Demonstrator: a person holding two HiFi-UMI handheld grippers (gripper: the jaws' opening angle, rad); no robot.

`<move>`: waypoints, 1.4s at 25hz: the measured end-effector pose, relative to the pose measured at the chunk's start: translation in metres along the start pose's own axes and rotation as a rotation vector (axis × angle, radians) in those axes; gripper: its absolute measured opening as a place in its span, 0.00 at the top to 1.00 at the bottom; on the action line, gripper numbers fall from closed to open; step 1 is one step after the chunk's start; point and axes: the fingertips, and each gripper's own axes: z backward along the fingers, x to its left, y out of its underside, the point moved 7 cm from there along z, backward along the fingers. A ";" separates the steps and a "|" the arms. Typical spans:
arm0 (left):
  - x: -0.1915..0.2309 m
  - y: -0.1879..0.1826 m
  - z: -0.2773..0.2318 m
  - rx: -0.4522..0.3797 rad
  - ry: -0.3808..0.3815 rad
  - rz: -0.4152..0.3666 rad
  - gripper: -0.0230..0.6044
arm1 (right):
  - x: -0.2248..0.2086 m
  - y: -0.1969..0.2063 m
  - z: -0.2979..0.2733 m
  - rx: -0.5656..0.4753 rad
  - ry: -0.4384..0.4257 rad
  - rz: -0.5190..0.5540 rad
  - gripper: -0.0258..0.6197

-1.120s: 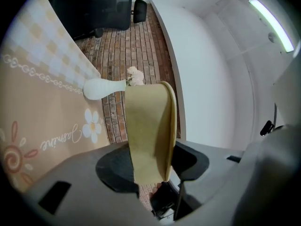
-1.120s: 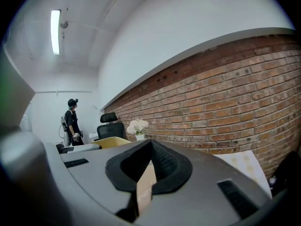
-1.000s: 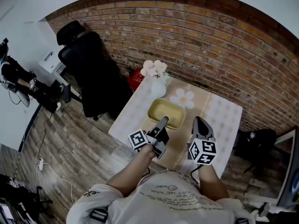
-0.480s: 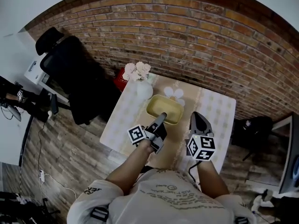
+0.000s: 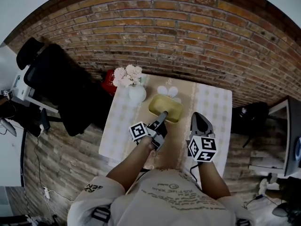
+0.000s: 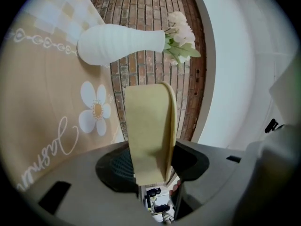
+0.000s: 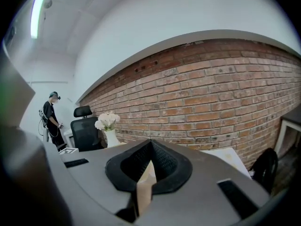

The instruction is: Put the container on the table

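The yellow oval container lies low over the tan runner in the middle of the table; whether it rests on the runner I cannot tell. My left gripper is shut on its near rim. In the left gripper view the container fills the space between the jaws, with the pads pressed on its wall. My right gripper hovers over the table to the right of the container, apart from it. Its jaws meet at the tips and hold nothing.
A white vase with pale flowers stands at the table's far left, close to the container. A brick wall runs behind. A black office chair and a red object are left of the table, a black bag right.
My left gripper has moved forward and down with the container, closer to the runner. The right gripper has shifted slightly forward. The head view has swung, so the table sits higher in the frame.
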 end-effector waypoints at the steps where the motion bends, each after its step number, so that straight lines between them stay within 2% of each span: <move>1: 0.004 -0.003 -0.002 0.016 -0.008 0.007 0.64 | 0.000 0.001 -0.002 0.005 0.022 -0.006 0.96; 11: 0.046 -0.020 -0.022 0.127 -0.066 0.071 0.64 | 0.002 0.021 -0.012 0.057 0.148 -0.047 0.96; 15: 0.071 -0.021 -0.029 0.164 -0.138 0.062 0.63 | -0.004 0.032 -0.009 0.084 0.189 -0.048 0.96; 18: 0.085 -0.018 -0.034 0.174 -0.165 0.081 0.63 | -0.010 0.038 -0.007 0.098 0.209 -0.057 0.96; 26: 0.100 -0.007 -0.041 0.223 -0.205 0.057 0.63 | -0.023 0.046 -0.006 0.113 0.222 -0.067 0.96; 35: 0.101 -0.009 -0.045 0.240 -0.240 0.012 0.63 | -0.038 0.051 -0.009 0.120 0.229 -0.079 0.96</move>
